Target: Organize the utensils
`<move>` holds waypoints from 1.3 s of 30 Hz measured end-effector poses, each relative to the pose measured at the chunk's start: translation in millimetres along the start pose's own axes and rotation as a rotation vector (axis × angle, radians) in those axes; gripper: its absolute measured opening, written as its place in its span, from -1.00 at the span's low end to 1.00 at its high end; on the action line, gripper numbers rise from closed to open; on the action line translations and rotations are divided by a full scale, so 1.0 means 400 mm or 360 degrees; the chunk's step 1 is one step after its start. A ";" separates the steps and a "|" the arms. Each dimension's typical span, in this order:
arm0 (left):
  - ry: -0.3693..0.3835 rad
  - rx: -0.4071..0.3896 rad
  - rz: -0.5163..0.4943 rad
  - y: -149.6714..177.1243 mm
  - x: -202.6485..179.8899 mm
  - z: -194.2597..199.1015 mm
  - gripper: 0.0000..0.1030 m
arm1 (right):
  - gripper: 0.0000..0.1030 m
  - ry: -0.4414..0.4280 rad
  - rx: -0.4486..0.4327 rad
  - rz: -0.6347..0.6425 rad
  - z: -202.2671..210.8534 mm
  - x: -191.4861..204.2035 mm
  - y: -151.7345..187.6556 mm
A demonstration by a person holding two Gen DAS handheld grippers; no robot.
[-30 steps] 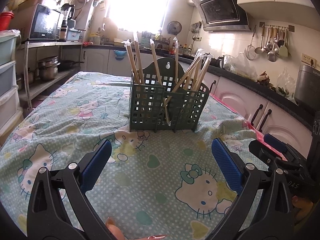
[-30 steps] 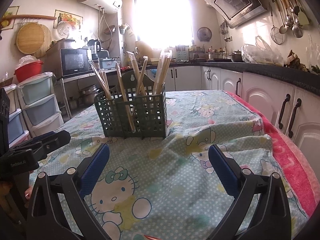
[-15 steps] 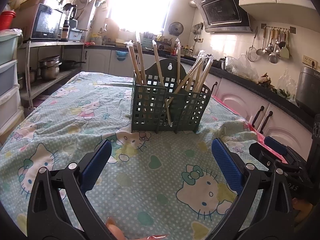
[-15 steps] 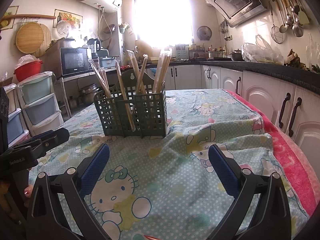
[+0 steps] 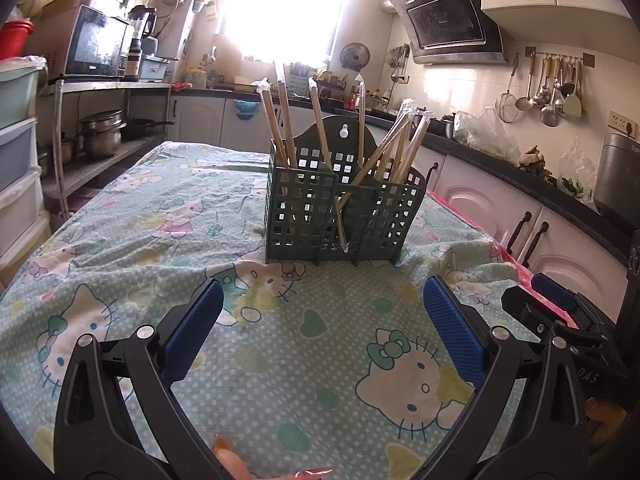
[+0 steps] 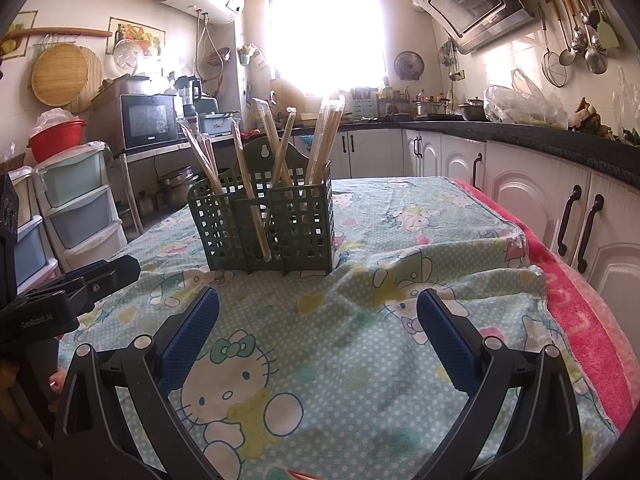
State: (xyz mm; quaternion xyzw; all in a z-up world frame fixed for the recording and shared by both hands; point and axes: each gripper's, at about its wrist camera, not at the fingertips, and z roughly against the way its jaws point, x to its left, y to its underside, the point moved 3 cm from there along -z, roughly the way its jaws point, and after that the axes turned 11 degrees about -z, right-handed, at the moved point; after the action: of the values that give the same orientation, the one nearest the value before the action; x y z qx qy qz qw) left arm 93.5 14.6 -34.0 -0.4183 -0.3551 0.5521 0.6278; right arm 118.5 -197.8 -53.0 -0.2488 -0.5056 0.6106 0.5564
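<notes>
A dark green lattice utensil holder stands upright on the Hello Kitty tablecloth; it also shows in the right wrist view. Several wrapped wooden chopsticks stand and lean in its compartments, and show in the right wrist view too. My left gripper is open and empty, low over the cloth, short of the holder. My right gripper is open and empty, also short of the holder. Each gripper shows at the edge of the other's view.
A pink towel lies under the cloth along the table's right edge. White cabinets and a dark counter run along the right. Plastic drawers and a shelf with pots stand at the left.
Both grippers have drifted slightly; the holder sits a little higher and nearer in both views. Both grippers stay open and empty.
</notes>
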 end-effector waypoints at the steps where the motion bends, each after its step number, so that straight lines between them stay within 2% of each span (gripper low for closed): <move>1: 0.0001 -0.0001 0.0000 0.000 0.000 0.000 0.79 | 0.87 0.0001 -0.0001 -0.0001 0.000 0.000 0.000; 24: 0.0033 0.0017 -0.0001 0.008 -0.001 -0.008 0.79 | 0.87 -0.0005 0.0014 -0.0004 -0.007 -0.006 0.009; 31: 0.0065 0.0066 0.0004 0.015 -0.001 -0.021 0.79 | 0.87 0.0005 0.0009 -0.0011 -0.004 -0.009 0.008; 36: 0.0007 0.0153 0.0013 0.015 0.000 -0.033 0.79 | 0.87 0.0050 0.0011 -0.0051 -0.001 -0.030 -0.010; 39: 0.0011 0.0195 0.0065 0.012 0.020 -0.035 0.79 | 0.87 0.0090 0.0027 -0.0105 -0.005 -0.058 -0.031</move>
State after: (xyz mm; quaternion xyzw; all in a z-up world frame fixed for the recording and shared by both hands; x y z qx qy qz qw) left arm 105.2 20.8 -44.1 -0.3881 -0.3099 0.5840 0.6421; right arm 131.7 -220.2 -48.5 -0.2445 -0.4924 0.5889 0.5924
